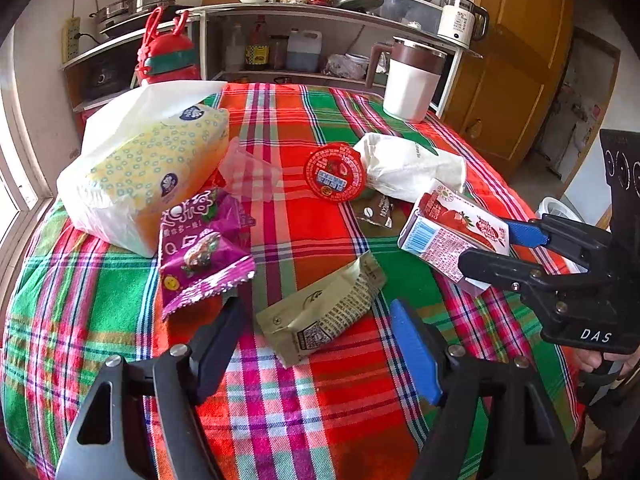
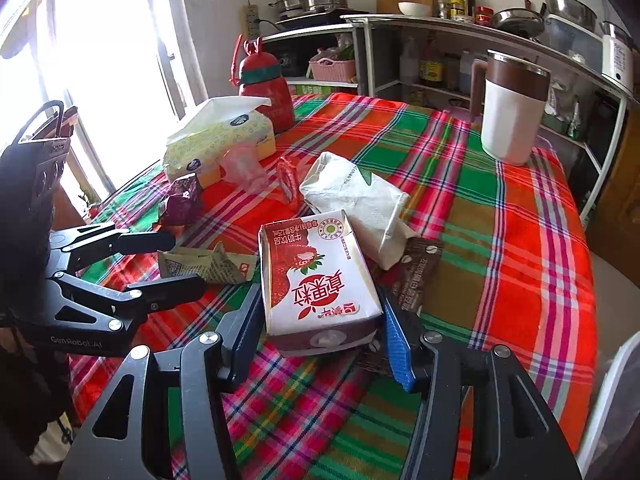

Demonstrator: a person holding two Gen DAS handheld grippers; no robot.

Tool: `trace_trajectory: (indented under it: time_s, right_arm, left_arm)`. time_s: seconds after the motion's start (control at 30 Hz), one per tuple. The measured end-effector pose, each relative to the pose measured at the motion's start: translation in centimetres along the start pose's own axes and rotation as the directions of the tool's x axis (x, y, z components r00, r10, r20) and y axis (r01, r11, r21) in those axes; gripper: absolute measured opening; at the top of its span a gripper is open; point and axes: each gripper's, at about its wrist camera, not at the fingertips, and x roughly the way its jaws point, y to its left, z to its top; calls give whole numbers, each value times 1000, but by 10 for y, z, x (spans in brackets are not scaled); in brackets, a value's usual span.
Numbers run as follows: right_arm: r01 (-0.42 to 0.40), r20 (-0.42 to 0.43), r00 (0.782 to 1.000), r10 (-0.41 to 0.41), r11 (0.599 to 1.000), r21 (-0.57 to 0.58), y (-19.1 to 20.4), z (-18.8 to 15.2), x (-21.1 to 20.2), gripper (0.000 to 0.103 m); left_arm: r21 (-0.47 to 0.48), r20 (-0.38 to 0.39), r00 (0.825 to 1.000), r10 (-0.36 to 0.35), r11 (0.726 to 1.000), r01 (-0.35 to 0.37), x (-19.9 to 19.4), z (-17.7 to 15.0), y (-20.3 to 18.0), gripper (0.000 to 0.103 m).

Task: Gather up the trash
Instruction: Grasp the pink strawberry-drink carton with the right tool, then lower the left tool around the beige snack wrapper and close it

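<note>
My right gripper (image 2: 320,332) is clamped on the strawberry milk carton (image 2: 316,276); my left gripper (image 1: 320,344) gapes around the olive wrapper (image 1: 320,312). Plaid tablecloth (image 1: 304,400), kitchen shelves (image 1: 320,12) behind. 1 tissue pack (image 1: 156,168), 1 mug (image 2: 512,112). Only the right wrist view shows the window (image 2: 100,60).

Tissue pack (image 1: 152,168) left on tablecloth (image 1: 320,380), mug (image 1: 412,80) behind, milk carton (image 1: 452,228) right, wrappers between
</note>
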Motion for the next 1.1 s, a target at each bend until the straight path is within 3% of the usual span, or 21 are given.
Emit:
trace_trajectory:
  time_s: [0.3, 0.43, 0.67, 0.77, 0.93, 1.1]
  right_arm:
    - [11, 7, 1000, -12, 997, 72, -1, -13, -14, 55]
    - [7, 22, 1000, -9, 995, 97, -3, -19, -23, 56]
    - [9, 42, 999, -15, 990, 142, -6, -31, -35, 55]
    - [15, 46, 999, -22, 986, 167, -9, -35, -37, 56]
    - [3, 51, 999, -13, 981, 194, -11, -41, -40, 55]
    - [-2, 62, 998, -10, 979, 203, -14, -43, -43, 55]
  left_arm:
    - [80, -52, 997, 52, 996, -48, 19, 10, -12, 78]
    - [102, -54, 994, 91, 991, -85, 20, 10, -17, 72]
    - [78, -53, 995, 81, 994, -76, 16, 11, -23, 56]
    - [79, -53, 996, 66, 995, -61, 14, 9, -26, 37]
    - [82, -53, 997, 62, 995, -58, 14, 8, -32, 32]
    - [73, -47, 997, 60, 996, -56, 14, 10, -31, 33]
